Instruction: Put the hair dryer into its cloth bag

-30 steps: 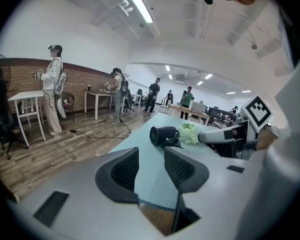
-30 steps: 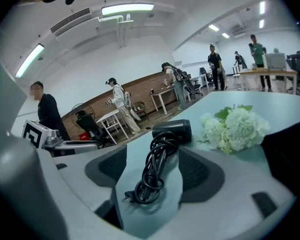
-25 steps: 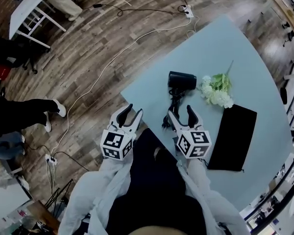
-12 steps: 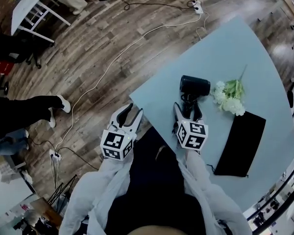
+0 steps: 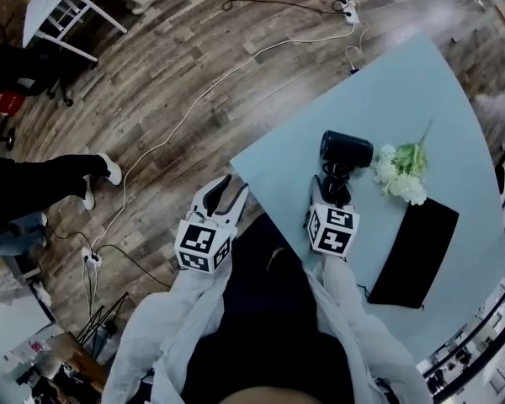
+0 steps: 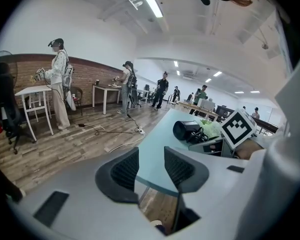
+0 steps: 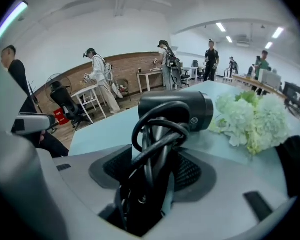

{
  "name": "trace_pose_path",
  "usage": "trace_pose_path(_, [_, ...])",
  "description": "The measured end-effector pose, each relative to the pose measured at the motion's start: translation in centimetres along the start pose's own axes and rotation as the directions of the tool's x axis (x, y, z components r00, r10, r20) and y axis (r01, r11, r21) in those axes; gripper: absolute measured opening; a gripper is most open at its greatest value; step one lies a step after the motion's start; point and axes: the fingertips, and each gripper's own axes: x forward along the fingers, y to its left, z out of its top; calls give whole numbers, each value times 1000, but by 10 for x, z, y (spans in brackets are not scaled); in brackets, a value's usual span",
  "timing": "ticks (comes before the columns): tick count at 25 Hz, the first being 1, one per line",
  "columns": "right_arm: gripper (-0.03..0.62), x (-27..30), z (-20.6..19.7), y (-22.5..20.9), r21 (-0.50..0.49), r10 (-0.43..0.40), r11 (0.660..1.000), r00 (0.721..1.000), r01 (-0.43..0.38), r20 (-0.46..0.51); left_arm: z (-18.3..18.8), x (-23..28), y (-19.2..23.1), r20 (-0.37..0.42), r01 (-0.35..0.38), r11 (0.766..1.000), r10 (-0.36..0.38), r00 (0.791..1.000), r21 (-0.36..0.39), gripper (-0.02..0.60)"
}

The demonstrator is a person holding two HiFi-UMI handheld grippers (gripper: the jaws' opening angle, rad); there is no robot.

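Observation:
The black hair dryer [image 5: 347, 150] lies on the pale blue table [image 5: 278, 162], barrel across, handle and coiled cord pointing toward me. My right gripper [image 5: 328, 188] has come down over that handle. In the right gripper view its jaws have just been closing, and the handle with its cord loops [image 7: 155, 149] fills the gap between the pads. The black cloth bag [image 5: 414, 252] lies flat to the right, apart from both grippers. My left gripper [image 5: 227, 190] hovers off the table's near edge, open, nothing between its fingers [image 6: 125, 171].
White artificial flowers [image 5: 401, 175] lie between the dryer and the bag, close to the dryer's barrel [image 7: 176, 110]. Cables [image 5: 194, 108] run over the wooden floor beyond the table. A person's legs [image 5: 42, 183] are at the left.
My right gripper moved forward and down from short of the dryer onto its handle, and its jaws narrowed around handle and cord. The left gripper hardly shifted.

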Motion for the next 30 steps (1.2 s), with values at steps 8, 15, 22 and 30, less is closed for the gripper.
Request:
trace_pose_path(8, [221,-1,-2,-2,24,18,1000,1000,-18,10,-5,-12,-2,9,2,1000,-2,1000,8,173])
trace_pose_path(15, [213,-10,-9,9,4,58,998,998,-58,12,-4,-19,0,23,-11,1000,11,1000,11,173])
trace_pose_path(22, [210,-24,-14,20,12,77,997,997,-77,23,-1,-26,3,48,-14,999,13,999,31,173])
trace_pose_path(30, [210,-54,7,18,29,58,998,992,-62,111,8,-18,-14,68,66,996,-70,995,65,173])
